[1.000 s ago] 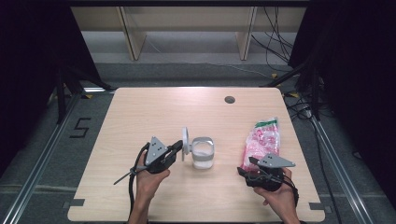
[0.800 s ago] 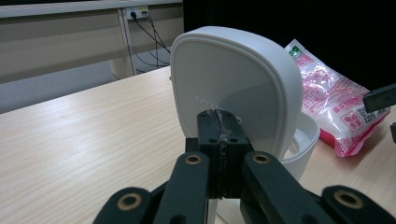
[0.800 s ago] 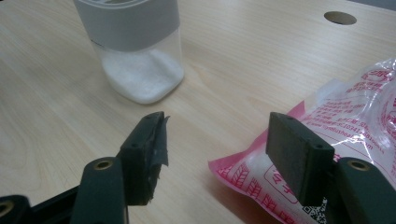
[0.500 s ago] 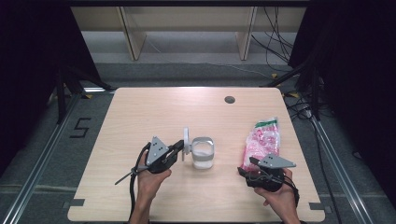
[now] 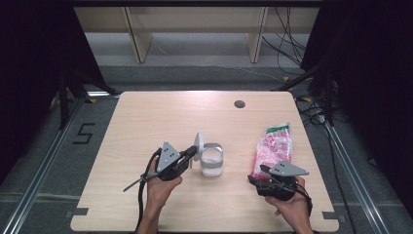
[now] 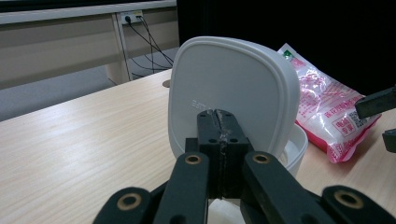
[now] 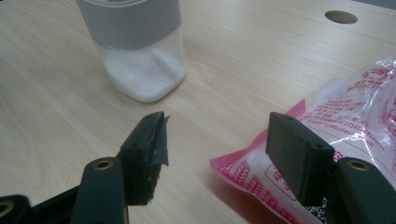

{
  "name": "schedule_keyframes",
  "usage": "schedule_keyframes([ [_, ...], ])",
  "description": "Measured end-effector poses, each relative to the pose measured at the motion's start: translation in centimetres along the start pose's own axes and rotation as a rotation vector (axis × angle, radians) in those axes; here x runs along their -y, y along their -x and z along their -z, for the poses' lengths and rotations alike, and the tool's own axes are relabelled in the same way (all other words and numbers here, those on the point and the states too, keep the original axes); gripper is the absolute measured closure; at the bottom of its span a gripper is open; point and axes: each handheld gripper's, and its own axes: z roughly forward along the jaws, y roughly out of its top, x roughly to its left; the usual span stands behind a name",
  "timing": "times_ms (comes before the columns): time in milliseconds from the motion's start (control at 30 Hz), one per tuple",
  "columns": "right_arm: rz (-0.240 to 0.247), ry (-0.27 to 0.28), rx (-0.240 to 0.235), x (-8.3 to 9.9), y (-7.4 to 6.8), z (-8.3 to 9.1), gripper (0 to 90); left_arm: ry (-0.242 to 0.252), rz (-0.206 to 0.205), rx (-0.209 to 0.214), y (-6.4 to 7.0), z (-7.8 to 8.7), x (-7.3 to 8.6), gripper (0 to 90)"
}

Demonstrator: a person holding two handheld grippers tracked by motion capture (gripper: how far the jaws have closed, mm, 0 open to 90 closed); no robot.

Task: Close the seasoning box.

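White plastic lid (image 6: 229,100), rounded-square, held on edge by the left gripper (image 5: 191,155), jaws pinched tight on its lower rim. The lid stands upright right against the left side of the clear jar (image 5: 213,160); whether it is hinged to the jar or just lifted off, I cannot tell. Jar sits near the middle of the table (image 5: 146,122), a bit toward the front edge. Grey band round the jar's top, white granules (image 7: 142,72) in the bottom third, looks like sugar or salt.

Handling guess: lid is light, stiff, smooth, so a thin rim pinch could slip or twist; grip deep on the flat edge, as now. Jar is rigid and slick-walled, not heavy with that little fill, tips easily if the lid is levered sideways. Best hold is across the grey band.

Right of the jar, toward the right edge, lies a pink-and-clear plastic refill bag (image 5: 274,148), green strip at the far end. Soft, floppy, contents will shift; probably the heaviest item. Take it by a corner or the sealed near end, not the belly.

Right gripper (image 7: 215,142) is spread wide, holding nothing, hovering at the bag's near corner. Small round hole (image 5: 239,104) in the table near the back edge.
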Motion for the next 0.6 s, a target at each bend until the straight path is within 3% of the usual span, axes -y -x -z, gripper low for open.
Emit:
schedule_keyframes([
  [367, 0.007, -0.005, 0.000, 0.05, -0.01, 0.06, 39.1, 0.001, -0.022, 0.027, 0.84, -0.51, -0.41, 88.2],
  [500, 0.023, 0.007, 0.006, 0.08, 0.11, 0.00, 39.1, 0.002, 0.002, 0.036, 0.82, -0.47, -0.41, 81.4],
  [600, 0.006, -0.006, 0.000, 0.09, 0.01, 0.04, 39.1, -0.014, -0.008, 0.036, 0.76, -0.29, -0.39, 70.3],
])
